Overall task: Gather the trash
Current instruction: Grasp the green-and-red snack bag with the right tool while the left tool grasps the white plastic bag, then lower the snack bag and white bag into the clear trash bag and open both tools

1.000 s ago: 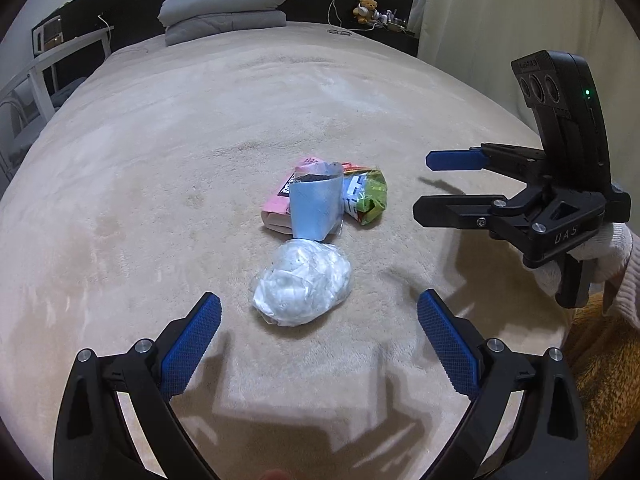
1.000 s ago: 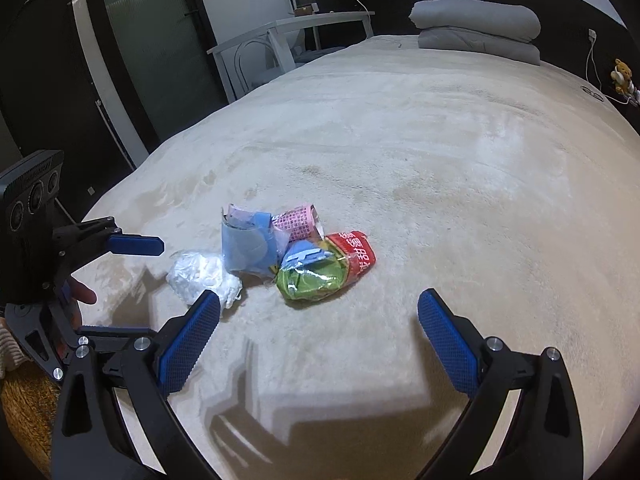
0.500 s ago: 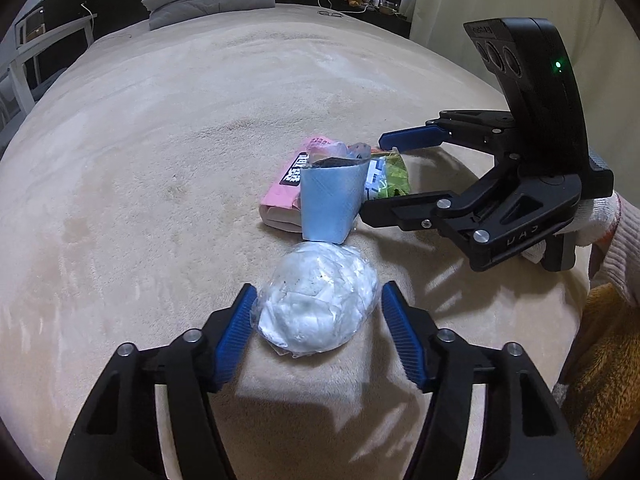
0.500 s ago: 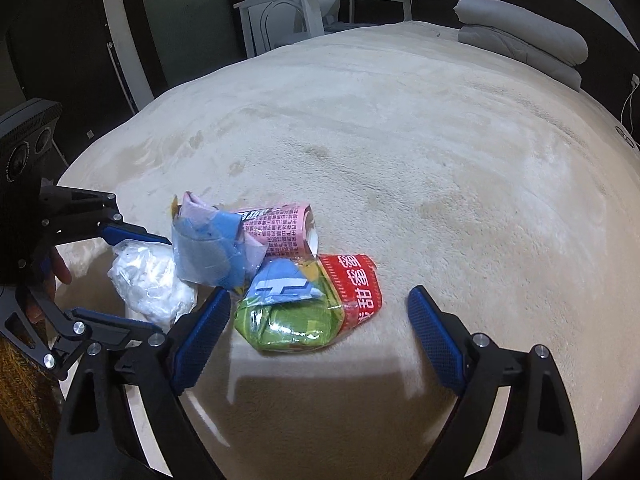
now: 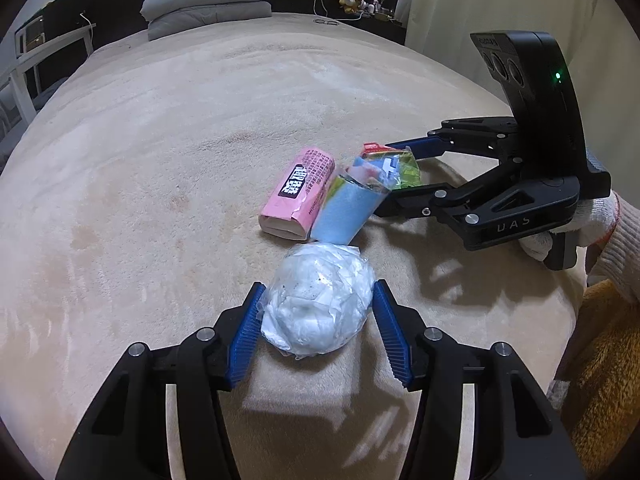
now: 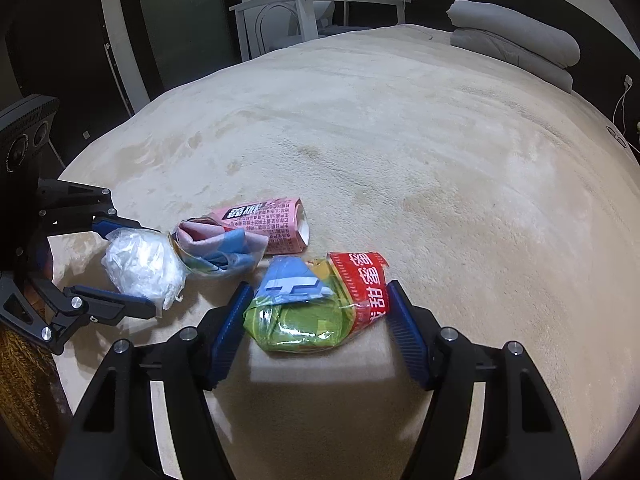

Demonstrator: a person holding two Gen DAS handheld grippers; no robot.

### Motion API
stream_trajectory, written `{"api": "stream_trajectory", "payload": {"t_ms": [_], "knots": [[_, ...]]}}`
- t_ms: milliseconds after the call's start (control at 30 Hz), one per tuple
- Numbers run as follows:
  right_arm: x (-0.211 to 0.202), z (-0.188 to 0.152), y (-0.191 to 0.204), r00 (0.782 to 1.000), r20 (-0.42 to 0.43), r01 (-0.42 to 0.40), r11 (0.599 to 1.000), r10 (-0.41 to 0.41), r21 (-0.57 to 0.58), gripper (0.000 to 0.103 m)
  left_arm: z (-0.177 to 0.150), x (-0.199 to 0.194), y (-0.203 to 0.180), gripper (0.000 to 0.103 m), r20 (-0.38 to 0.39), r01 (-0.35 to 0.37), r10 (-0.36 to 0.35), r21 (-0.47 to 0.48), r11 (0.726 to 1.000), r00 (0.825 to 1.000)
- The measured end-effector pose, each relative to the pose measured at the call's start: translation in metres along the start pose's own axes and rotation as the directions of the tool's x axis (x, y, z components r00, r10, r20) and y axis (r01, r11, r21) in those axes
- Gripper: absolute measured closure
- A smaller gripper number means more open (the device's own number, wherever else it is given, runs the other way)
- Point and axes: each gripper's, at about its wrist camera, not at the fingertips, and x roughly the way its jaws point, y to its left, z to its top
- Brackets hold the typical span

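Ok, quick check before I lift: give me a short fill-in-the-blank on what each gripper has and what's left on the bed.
1. The left gripper has closed around the crumpled ____ plastic bag.
2. The right gripper has closed around the green and ____ snack wrapper.
3. The carton lying ungripped on the blanket is ____.

Missing words: white; red; pink
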Motion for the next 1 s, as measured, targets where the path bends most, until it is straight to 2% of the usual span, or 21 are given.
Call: {"api": "stream_trajectory", "payload": {"t_ms": [500,1000], "knots": [[-0.055,-0.035,0.013,0.998,0.031,0.046,0.997,-0.048,0.062,0.036,-0.006,-0.029,-0.015,0.050,0.074,-0.023,0.025,-0.029,0.999,0.997],[-0.127,-0.081,0.048,0.989,0.125,0.063,0.985,-0.084,0.162,0.036,-0.036,-0.072,-0.048,0.050,0.165,-0.011,0.023,-0.072,0.997,0.986]]}}
